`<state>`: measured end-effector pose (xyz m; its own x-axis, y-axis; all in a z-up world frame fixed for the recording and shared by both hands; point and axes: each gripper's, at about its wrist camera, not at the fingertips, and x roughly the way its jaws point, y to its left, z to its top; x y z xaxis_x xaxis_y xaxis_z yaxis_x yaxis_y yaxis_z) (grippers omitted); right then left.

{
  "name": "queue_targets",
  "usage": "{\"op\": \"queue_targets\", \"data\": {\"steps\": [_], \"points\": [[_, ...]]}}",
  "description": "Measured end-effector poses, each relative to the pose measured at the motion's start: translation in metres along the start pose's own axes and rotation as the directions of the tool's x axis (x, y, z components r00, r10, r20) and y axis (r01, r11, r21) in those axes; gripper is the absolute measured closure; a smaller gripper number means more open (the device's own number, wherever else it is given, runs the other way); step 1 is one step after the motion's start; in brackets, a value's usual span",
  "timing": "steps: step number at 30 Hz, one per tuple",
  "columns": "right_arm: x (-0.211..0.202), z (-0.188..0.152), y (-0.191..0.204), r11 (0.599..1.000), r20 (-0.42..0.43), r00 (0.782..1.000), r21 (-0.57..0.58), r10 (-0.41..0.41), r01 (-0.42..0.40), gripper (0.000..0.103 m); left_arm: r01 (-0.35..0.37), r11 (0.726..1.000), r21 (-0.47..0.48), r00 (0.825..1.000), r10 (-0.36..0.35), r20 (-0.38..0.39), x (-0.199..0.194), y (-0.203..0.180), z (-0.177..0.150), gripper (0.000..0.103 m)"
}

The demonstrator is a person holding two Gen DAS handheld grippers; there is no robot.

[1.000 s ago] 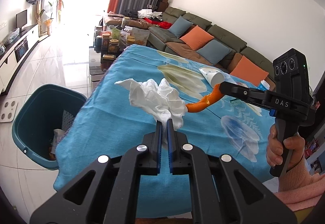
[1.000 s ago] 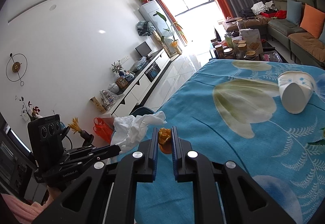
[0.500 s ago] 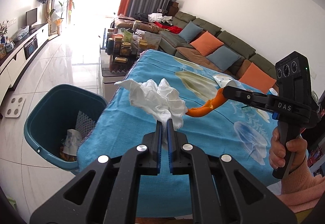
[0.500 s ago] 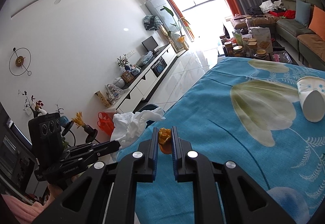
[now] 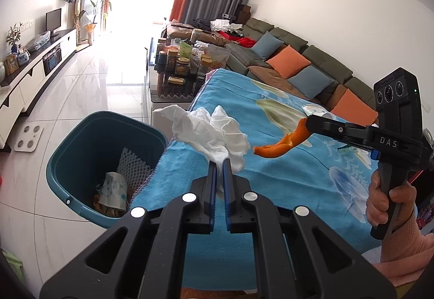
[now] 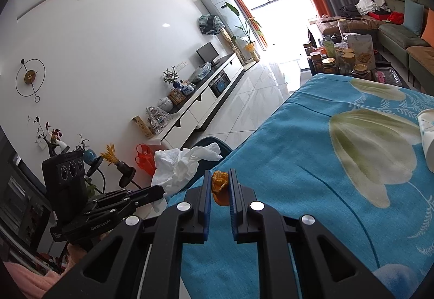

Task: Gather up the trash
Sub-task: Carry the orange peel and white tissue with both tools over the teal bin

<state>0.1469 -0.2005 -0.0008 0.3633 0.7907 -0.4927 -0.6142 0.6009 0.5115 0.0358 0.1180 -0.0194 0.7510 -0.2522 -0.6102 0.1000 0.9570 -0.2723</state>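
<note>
My left gripper is shut on a crumpled white tissue, held in the air above the left edge of the blue cloth-covered table. My right gripper is shut on a curved orange peel; in the left wrist view the peel hangs from its tips just right of the tissue. A teal trash bin stands on the floor left of the table, with a mesh wrapper and paper scraps inside. In the right wrist view the tissue covers most of the bin.
A white paper cup lies on the table's far right. A low table crowded with jars stands beyond the far end. A sofa with cushions runs along the right wall and a white TV cabinet along the left.
Both grippers have carried the tissue and the peel leftward toward the table's edge; the bin now shows larger and nearer in the left wrist view. Both grips are unchanged.
</note>
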Motion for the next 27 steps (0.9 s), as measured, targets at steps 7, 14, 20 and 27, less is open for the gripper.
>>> {"op": "queue_targets", "data": {"steps": [7, 14, 20, 27], "points": [[0.011, 0.005, 0.008, 1.0, -0.014, 1.0, -0.013, 0.017, -0.017, 0.092, -0.019, 1.0, -0.015, 1.0, 0.019, 0.005, -0.001, 0.01, 0.001, 0.098], [0.023, 0.012, 0.017, 0.999, -0.024, 0.999, -0.028, 0.024, -0.024, 0.092, -0.046, 0.998, -0.041, 0.999, 0.046, 0.004, 0.0, 0.023, 0.001, 0.098], [0.034, 0.015, 0.024, 0.999, -0.034, 0.999, -0.039, 0.034, -0.036, 0.092, -0.073, 0.996, -0.057, 0.997, 0.073, 0.008, -0.001, 0.034, 0.003, 0.098], [0.049, 0.019, 0.028, 0.998, -0.054, 0.998, -0.043, 0.045, -0.048, 0.092, -0.104, 0.991, -0.081, 0.994, 0.105, 0.007, -0.001, 0.05, 0.005, 0.098]]}}
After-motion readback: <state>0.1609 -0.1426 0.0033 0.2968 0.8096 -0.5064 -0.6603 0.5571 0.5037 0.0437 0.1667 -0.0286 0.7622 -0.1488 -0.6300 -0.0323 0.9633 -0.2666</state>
